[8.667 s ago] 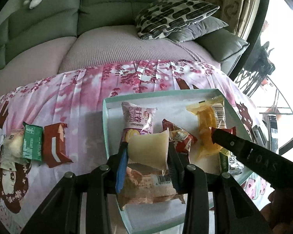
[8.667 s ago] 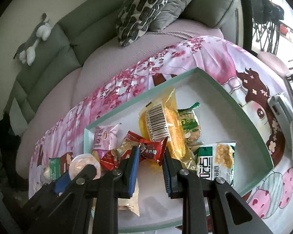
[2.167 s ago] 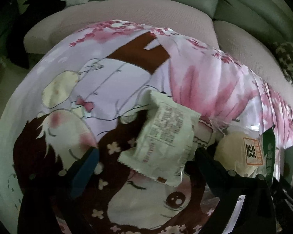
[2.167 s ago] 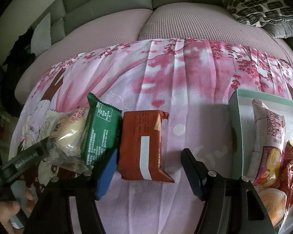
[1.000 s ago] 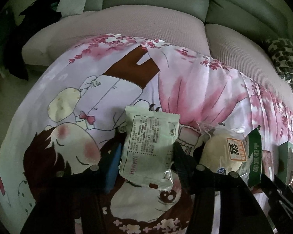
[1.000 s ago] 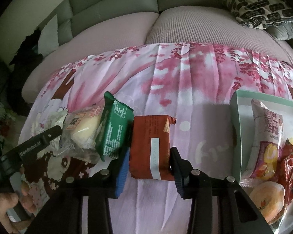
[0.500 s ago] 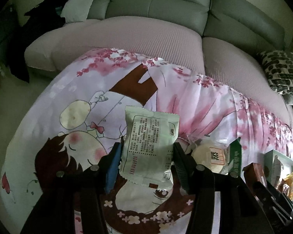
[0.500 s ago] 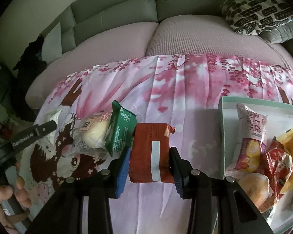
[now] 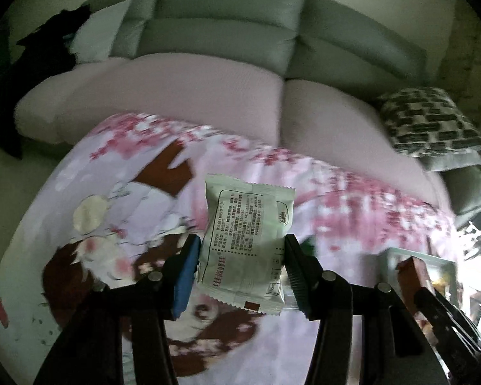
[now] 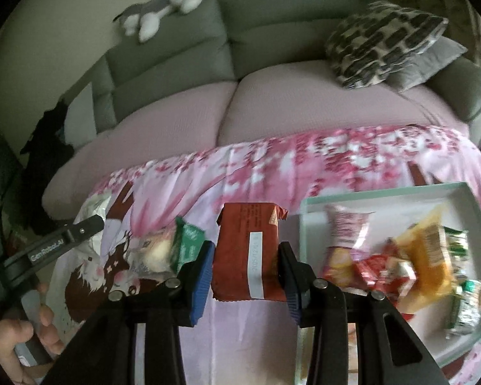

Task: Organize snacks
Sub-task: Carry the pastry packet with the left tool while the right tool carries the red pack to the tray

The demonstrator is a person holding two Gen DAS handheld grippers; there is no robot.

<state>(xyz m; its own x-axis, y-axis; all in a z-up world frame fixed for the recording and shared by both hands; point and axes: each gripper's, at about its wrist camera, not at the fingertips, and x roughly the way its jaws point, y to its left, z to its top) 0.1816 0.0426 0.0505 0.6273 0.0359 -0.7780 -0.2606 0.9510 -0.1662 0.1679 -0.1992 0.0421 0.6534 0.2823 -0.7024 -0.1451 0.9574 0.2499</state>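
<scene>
My left gripper (image 9: 240, 269) is shut on a pale green snack packet (image 9: 245, 240) and holds it up above the pink cartoon cloth (image 9: 118, 231). My right gripper (image 10: 245, 276) is shut on a red-brown snack packet (image 10: 248, 250), lifted off the cloth. That packet also shows at the right in the left wrist view (image 9: 413, 272). The mint-rimmed white tray (image 10: 384, 191) lies to the right with several snacks in it. A clear-wrapped bun (image 10: 155, 253) and a green packet (image 10: 187, 247) lie on the cloth to the left of my right gripper.
A grey and pink sofa (image 10: 272, 102) stands behind the table, with patterned pillows (image 10: 381, 41) at the right and a plush toy (image 10: 160, 9) on its back. Dark clothes (image 10: 48, 138) lie at the sofa's left end. The left gripper (image 10: 48, 247) shows in the right wrist view.
Both grippers have risen with their packets and swung towards the right. The tray now fills more of the right wrist view. Earlier both closed on these packets.
</scene>
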